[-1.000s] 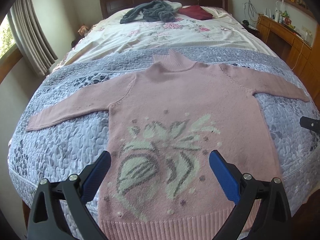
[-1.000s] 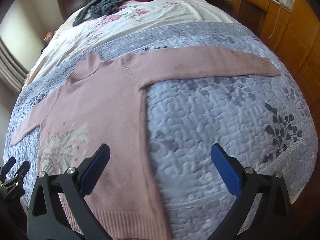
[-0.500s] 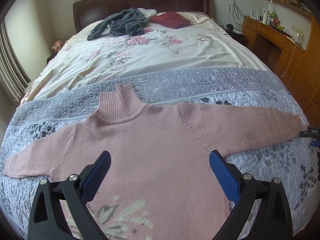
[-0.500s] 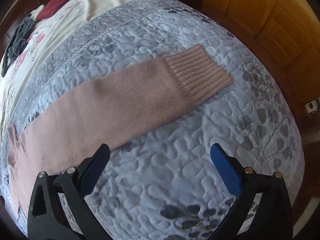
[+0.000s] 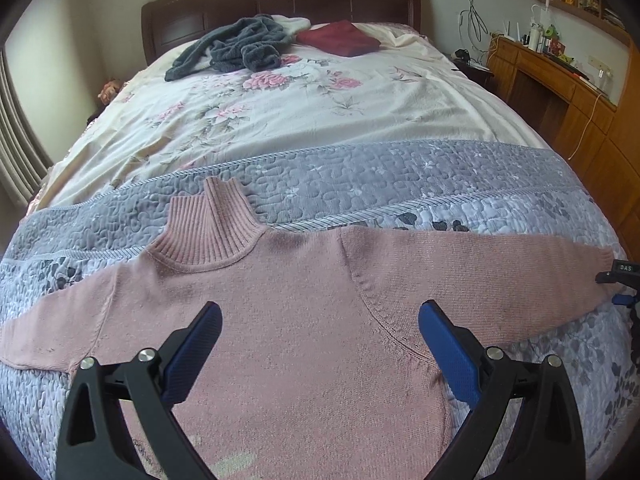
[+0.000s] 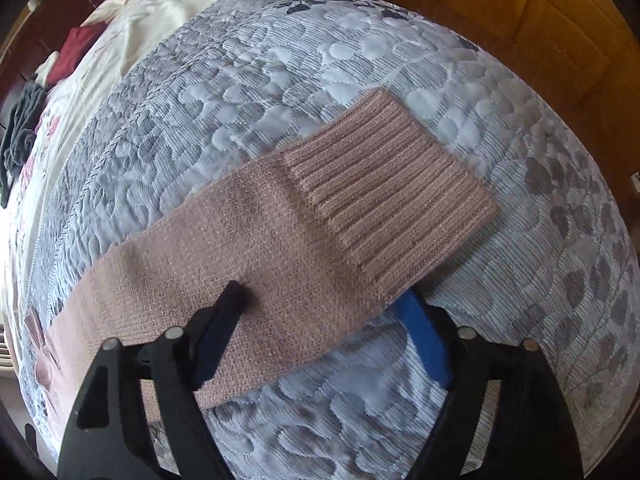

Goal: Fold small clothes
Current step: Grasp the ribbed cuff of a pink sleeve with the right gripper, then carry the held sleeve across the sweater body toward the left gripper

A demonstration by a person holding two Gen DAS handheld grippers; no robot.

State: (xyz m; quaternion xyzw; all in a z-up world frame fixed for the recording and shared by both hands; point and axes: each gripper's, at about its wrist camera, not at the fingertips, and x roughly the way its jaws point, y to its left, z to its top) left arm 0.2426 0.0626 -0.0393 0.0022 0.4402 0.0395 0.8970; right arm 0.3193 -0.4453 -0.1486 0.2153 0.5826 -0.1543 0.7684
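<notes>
Pink sweater point(image 5: 304, 320): lies flat and front-up on the grey quilt point(image 5: 360, 176) across the foot of the bed point(image 5: 320, 100), filling the lower half of the left wrist view; both sleeves stretched straight out to the sides, ribbed collar point(image 5: 208, 232) pointing toward the headboard point(image 5: 280, 4); spread this way, it seems, so that sleeves can be folded inward first.

Right sleeve point(image 6: 256, 248): runs diagonally across the centre of the right wrist view, ribbed cuff point(image 6: 392, 188) toward the upper right, flat on the quilt.

Right gripper point(image 6: 324, 320): lower centre of its own view, fingers spread wide and straddling the sleeve just short of the cuff; one finger rests over the knit, the blue pad point(image 6: 424, 344) of the other sits at or under the sleeve's near edge; not yet pinching; placement suggests a grasp near the cuff to carry the sleeve over the body.

Left gripper point(image 5: 320, 344): bottom of its view, spread wide, holding nothing, poised over the sweater's chest and shoulder; likely waiting to steady the garment or take the other sleeve.

Other items, upper part of the left wrist view: grey garment point(image 5: 236, 48) and dark red cloth point(image 5: 340, 38) lying by the headboard on the floral sheet point(image 5: 280, 112); wooden desk point(image 5: 560, 84) at right.

Writing: white letters reading roughly "DAS" on a black part point(image 5: 624, 268) at the right edge of the left wrist view; no other legible text.
</notes>
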